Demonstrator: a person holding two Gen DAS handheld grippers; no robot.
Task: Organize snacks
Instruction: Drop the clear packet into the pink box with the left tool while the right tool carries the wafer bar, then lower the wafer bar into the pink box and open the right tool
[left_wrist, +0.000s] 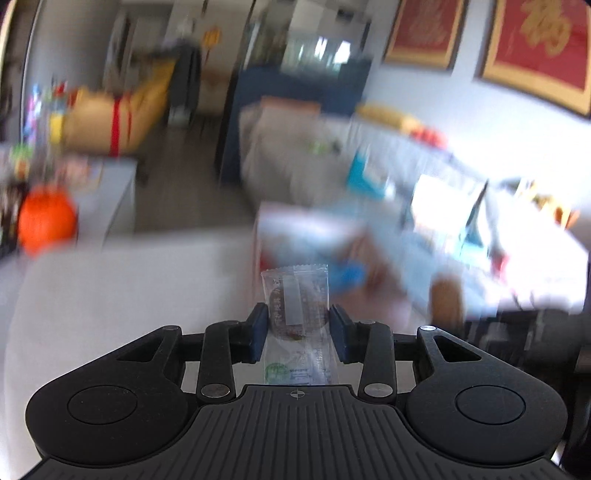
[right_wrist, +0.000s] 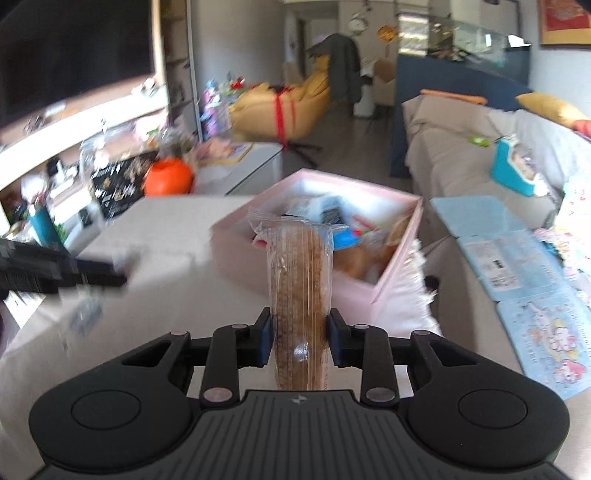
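2 wrapped snacks are mid-carry: the left gripper (left_wrist: 298, 328) pinches a clear-wrapped dark round biscuit (left_wrist: 295, 302), the right gripper (right_wrist: 300, 338) a clear-wrapped brown wafer stack (right_wrist: 299, 295). Next, I judge, each needs lowering into the open pink cardboard box (right_wrist: 384, 284) ahead on the pale tabletop (right_wrist: 166, 229).

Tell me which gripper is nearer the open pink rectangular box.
Probably the right. The right gripper, shut on a brown wafer pack, has the pink box just beyond it. The left gripper, holding a clear-wrapped snack, sees the box blurred, seemingly farther ahead.

box (right_wrist: 391, 280): pink | ball (right_wrist: 168, 177): orange | wafer pack (right_wrist: 299, 295): brown
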